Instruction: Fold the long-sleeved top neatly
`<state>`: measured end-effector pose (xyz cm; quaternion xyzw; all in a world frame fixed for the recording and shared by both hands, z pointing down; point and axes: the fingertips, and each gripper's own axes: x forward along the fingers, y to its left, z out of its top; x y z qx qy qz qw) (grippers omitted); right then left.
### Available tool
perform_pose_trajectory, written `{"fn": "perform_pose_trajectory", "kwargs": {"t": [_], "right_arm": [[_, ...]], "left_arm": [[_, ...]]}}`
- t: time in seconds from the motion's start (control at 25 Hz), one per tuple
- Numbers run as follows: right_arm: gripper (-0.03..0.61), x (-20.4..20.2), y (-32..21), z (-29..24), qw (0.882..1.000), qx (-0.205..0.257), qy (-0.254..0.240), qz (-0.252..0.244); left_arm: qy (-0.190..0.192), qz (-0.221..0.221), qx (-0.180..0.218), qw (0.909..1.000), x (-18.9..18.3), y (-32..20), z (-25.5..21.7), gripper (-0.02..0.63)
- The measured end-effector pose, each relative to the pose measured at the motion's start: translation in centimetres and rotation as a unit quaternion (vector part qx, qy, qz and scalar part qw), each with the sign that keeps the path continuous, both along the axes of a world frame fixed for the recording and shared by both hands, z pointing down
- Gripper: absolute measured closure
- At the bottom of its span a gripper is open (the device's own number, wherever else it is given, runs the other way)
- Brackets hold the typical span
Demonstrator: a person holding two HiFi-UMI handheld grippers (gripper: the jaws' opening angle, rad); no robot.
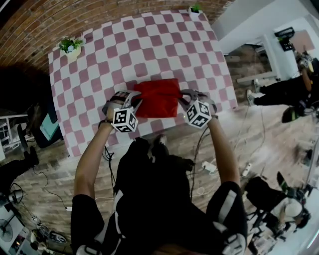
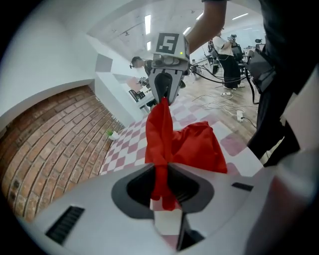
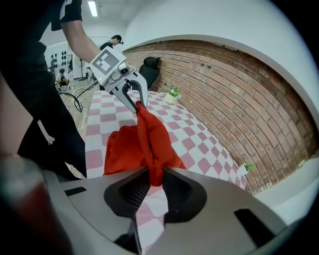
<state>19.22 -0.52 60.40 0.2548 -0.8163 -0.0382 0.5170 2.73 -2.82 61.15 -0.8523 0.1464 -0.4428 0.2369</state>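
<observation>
Left claw (image 1: pixel 134 103) and right claw (image 1: pixel 182 102) each gripped the red top (image 1: pixel 158 94), already a compact rectangle on the table (image 1: pixel 149 45); we judged little folding remained.

I see the table (image 1: pixel 209 64) filling the upper middle of the head view, covered by a pink-and-white checked cloth (image 1: pixel 149 45). The red top (image 1: pixel 158 97) lies bunched near its lower edge. A potted plant (image 1: pixel 70 47) stands at its upper left corner, a second plant (image 1: pixel 195 8) at its upper right.
</observation>
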Motion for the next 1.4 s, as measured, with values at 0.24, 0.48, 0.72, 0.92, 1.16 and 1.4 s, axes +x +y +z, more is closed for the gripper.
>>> {"fn": "perform_pose_trajectory", "kwargs": {"t": [0.24, 0.48, 0.72, 0.92, 1.16, 1.4], "right_arm": [[0.503, -0.7, 2.9, 2.8, 1.0, -0.016, -0.007, -0.009], [0.503, -0.9, 5.5, 5.4, 0.999, -0.025, 0.009, -0.027], [0.503, -0.7, 7.3, 7.6, 0.998, -0.044, 0.02, -0.031], [0.503, -1.0, 8.6, 9.6, 0.997, -0.062, 0.027, -0.038], [0.503, -0.8, 9.3, 11.6, 0.996, -0.084, 0.022, -0.026], [0.502, -0.8, 9.4, 12.7, 0.996, -0.089, 0.026, -0.013]], "left_arm": [[-0.039, 0.016, 0.0, 0.9991, -0.5, 2.5, 2.8, 0.535], [-0.066, 0.032, -0.01, 0.9973, -0.6, 4.8, 5.1, 0.535], [-0.08, 0.039, -0.038, 0.9953, -0.4, 6.1, 7.3, 0.535], [-0.089, 0.037, -0.061, 0.9934, -0.8, 6.7, 9.2, 0.535], [-0.105, 0.044, -0.073, 0.9908, -0.7, 7.1, 11.0, 0.535], [-0.084, 0.006, -0.124, 0.9887, -0.7, 7.5, 11.2, 0.53]]}}
